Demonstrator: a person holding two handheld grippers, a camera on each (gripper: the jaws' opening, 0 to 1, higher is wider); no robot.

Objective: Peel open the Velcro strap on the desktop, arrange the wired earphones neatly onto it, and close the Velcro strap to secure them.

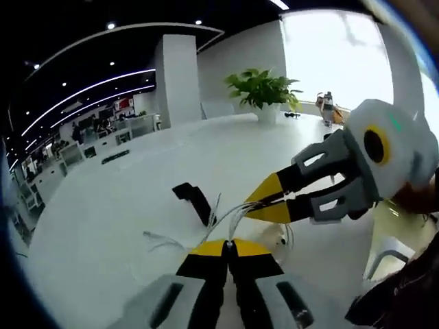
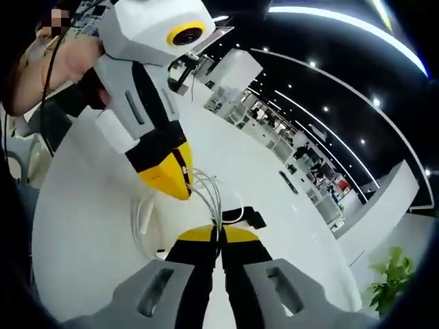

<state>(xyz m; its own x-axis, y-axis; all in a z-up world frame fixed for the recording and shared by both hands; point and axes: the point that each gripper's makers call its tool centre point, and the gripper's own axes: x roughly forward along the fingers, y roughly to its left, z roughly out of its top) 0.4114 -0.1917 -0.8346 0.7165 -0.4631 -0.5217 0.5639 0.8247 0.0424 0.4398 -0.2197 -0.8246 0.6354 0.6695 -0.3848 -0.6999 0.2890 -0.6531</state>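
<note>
Left claw [image 1: 230,245] pinched tight on the white earphones [image 1: 230,219], cable strands fanning up at 12 o'clock. Right claw [image 2: 221,233] likewise clamped on the same wire bundle. Both tips nearly meet above the white table [image 1: 137,178]. Black Velcro strap [image 1: 194,200] lies just beyond at 11 o'clock. Potted plant [image 1: 263,92] far back.

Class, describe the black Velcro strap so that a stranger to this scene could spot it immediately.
Start at the large white table. Near the two yellow-tipped grippers, left gripper and right gripper, thin white earphone cables bunch together. Just beyond them lies the black Velcro strap, the only dark, flat band among pale wires.
</note>
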